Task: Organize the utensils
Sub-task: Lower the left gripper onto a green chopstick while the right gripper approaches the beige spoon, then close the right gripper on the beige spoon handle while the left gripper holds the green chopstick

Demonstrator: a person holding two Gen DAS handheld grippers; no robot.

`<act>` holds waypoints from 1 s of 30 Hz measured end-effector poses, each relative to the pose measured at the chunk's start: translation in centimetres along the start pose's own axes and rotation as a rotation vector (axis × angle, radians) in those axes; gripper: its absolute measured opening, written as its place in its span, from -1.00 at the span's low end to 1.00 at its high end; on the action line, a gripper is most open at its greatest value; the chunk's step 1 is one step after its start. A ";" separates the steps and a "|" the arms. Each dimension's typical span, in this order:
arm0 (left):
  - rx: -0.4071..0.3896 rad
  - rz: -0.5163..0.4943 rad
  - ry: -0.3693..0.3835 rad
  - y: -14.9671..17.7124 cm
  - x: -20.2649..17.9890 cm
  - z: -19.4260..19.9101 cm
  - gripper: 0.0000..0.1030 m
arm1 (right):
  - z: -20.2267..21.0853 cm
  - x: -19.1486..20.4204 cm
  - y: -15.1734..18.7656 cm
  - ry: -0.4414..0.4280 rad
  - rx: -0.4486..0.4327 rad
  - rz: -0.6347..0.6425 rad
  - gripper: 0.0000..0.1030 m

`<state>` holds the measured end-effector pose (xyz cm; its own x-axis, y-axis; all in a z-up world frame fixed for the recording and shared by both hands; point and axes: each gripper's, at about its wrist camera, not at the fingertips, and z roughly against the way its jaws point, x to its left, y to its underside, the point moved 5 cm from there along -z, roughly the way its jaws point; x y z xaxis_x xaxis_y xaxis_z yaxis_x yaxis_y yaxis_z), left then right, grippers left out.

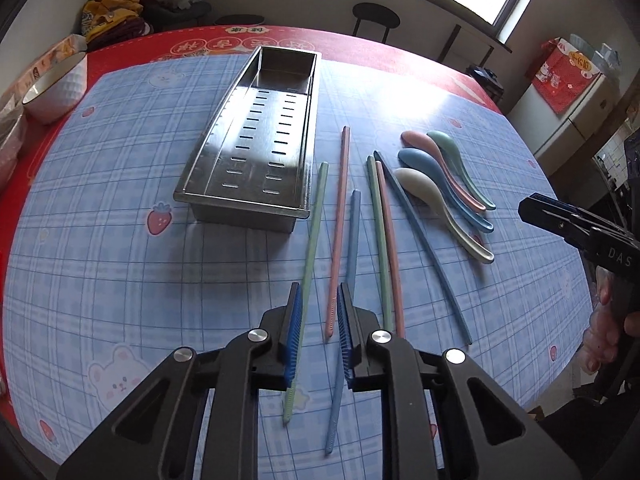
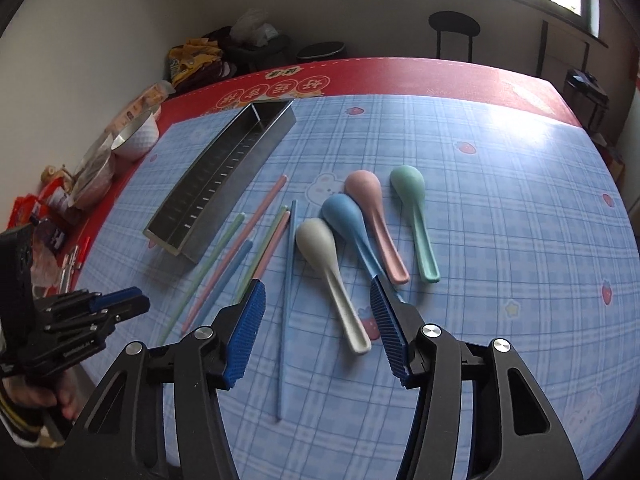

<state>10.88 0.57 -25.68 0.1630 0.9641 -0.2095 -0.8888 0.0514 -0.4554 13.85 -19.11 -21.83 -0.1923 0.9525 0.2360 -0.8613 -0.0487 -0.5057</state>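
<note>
A perforated steel tray (image 1: 240,203) lies empty on the plaid cloth. Right of it lie several pastel chopsticks, among them a pink chopstick (image 1: 340,216), a green chopstick (image 1: 314,232) and a light blue chopstick (image 1: 353,240). Further right lie the pink, green and blue spoons and a white spoon (image 2: 320,248). My left gripper (image 1: 319,288) hovers over the near chopstick ends, its jaws narrow but apart; the pink chopstick's tip shows in the gap, untouched. My right gripper (image 2: 317,282) is open, straddling the white spoon's handle and a long blue chopstick (image 2: 287,300).
A white bowl (image 1: 56,92) and snack packets sit at the table's left edge on the red border. Dark stools (image 1: 376,20) stand beyond the far edge. Each gripper shows in the other's view: the right gripper (image 1: 536,210), the left gripper (image 2: 120,304).
</note>
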 end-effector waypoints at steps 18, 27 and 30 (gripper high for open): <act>0.090 -0.057 0.035 -1.0 1.0 -5.2 -0.89 | -0.6 -0.9 0.6 0.080 0.020 -0.085 -0.02; 0.154 -0.071 0.012 1.8 1.8 -3.5 -0.89 | -1.9 0.0 0.1 0.048 0.037 -0.060 -0.18; 0.153 -0.053 0.017 2.0 2.1 -3.5 -0.87 | -2.6 0.1 0.5 0.041 0.061 -0.046 -0.28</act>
<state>10.98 1.75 -30.04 0.2171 0.9546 -0.2039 -0.9336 0.1420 -0.3291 14.62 -18.30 -24.22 -0.1338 0.9657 0.2226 -0.8959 -0.0219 -0.4436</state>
